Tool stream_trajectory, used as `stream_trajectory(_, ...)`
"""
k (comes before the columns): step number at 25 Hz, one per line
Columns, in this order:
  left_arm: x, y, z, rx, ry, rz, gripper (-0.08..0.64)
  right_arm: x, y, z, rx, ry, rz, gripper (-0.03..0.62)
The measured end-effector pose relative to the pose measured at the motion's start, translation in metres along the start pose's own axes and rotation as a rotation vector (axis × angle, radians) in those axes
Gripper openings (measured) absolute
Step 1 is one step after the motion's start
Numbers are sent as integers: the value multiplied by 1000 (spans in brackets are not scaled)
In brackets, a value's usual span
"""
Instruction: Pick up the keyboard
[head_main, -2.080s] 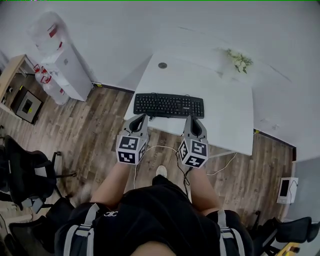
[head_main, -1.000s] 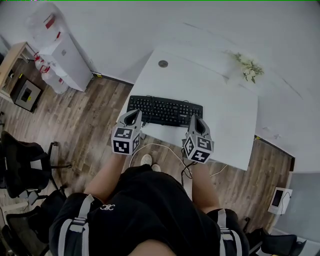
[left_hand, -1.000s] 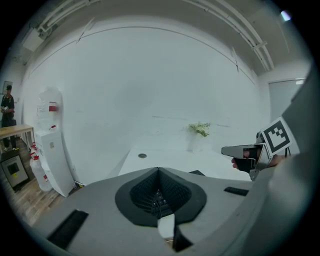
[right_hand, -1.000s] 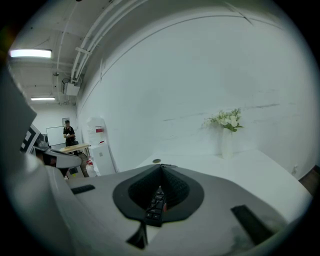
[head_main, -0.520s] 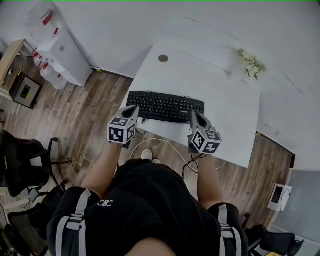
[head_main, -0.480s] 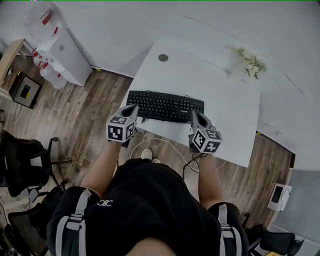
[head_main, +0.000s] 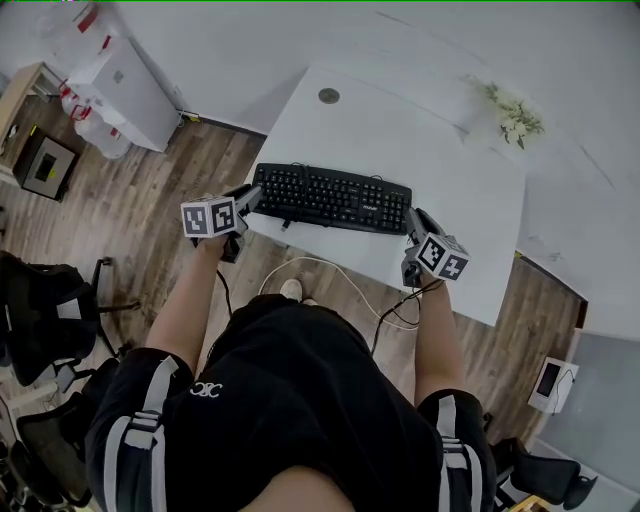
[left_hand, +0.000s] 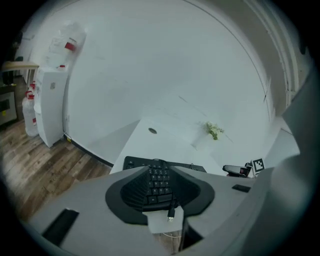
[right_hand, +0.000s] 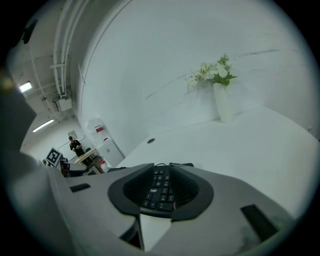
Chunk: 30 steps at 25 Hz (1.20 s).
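A black keyboard (head_main: 330, 197) lies near the front edge of the white table (head_main: 450, 170). My left gripper (head_main: 243, 197) is at the keyboard's left end and my right gripper (head_main: 413, 222) at its right end, both pointing inward and down. In the left gripper view the keyboard (left_hand: 157, 181) shows ahead between the jaws, which are opening, and the pads do not press on it. The right gripper view shows the same: the keys (right_hand: 160, 191) lie between opening jaws, untouched. A loose USB plug (left_hand: 171, 216) hangs at the table's edge.
A vase of flowers (head_main: 515, 112) stands at the table's back right, and a round grommet (head_main: 328, 96) sits at the back. The keyboard's cable (head_main: 330, 268) droops off the front edge. A water dispenser (head_main: 115, 85) and an office chair (head_main: 45, 310) stand to the left.
Both grippers have moved from the keyboard's front edge outward and down to its two ends. The keyboard has not moved.
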<state>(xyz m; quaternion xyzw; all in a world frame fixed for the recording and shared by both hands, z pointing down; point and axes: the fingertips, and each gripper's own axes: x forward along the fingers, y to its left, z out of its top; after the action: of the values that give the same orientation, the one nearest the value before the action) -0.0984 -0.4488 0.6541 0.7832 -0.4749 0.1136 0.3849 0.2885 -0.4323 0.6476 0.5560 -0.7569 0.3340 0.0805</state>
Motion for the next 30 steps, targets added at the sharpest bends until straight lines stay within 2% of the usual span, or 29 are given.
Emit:
stream_trajectory(2,6,16,-8,-32,45,0,167,4,-9,-2,2,27,-4,112)
stream_trajectory(4,13,32,-14,-55,78,8,172,9,-20,-5,3,59,-20,114)
stream_trajectory(8,28,59,-24,-109,117,9,189,25,-47,-21,37,140,-47,143)
stream_trajectory(13,44,77,-35,-156,170,-17,190,39,-65,-33,82,193,-79,143)
stream_trajectory(18,60,83,-39,-243,215,-75,191,54,-75,-49,136,259,-91,155)
stream_trajectory(24,73,87,-39,-234,265,-105,189,64,-81,-58,191,284,-100,173)
stream_trajectory(30,83,76,-39,-215,325,-182,187,72,-73,-53,254,277,-21,170)
